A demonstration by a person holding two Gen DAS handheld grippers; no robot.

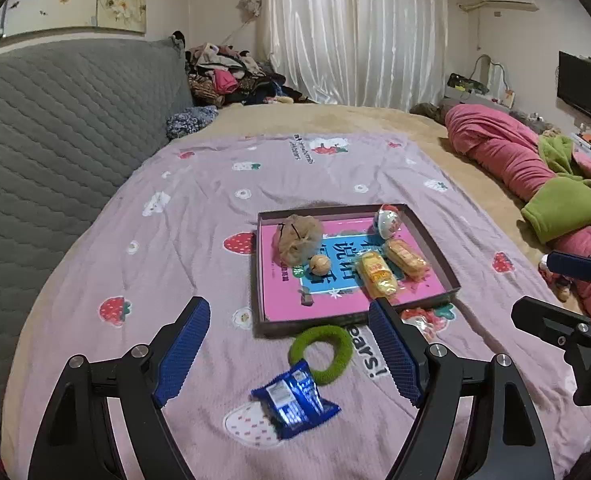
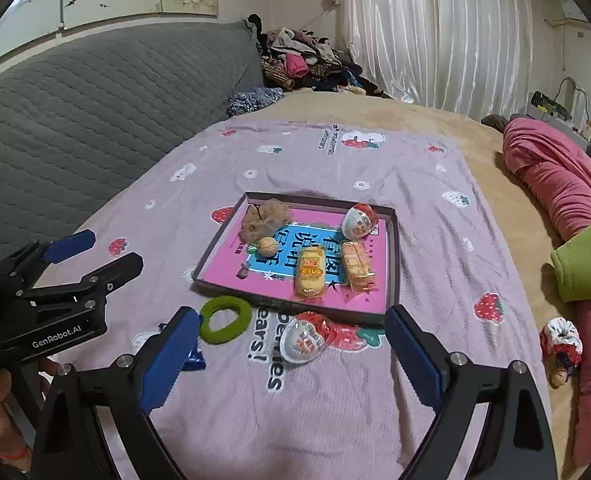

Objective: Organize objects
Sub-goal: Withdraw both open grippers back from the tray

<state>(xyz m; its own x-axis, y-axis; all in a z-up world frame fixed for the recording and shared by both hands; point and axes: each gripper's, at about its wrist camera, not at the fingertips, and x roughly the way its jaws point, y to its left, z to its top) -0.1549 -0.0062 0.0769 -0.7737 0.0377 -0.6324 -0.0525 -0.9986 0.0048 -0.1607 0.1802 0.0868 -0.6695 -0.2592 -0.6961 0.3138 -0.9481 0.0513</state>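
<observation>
On the bed, a shallow dark cardboard tray (image 2: pixel 393 264) lined pink holds a beige mesh puff (image 2: pixel 265 218), walnut (image 2: pixel 268 246), two crinkly yellow snack packets (image 2: pixel 310 272) and a plastic egg (image 2: pixel 359 221), while both grippers' fingers gape wide, empty.

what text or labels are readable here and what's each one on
"GenRobot.AI": black body of the left gripper, white print.
"ears!": pink strawberry-print bed sheet; the right wrist view adds "…rries" above it.
Large Chinese characters: blue panel of the shallow pink-lined box; unreadable.
Blue snack packet, yellow snack packs: print blurred.
</observation>
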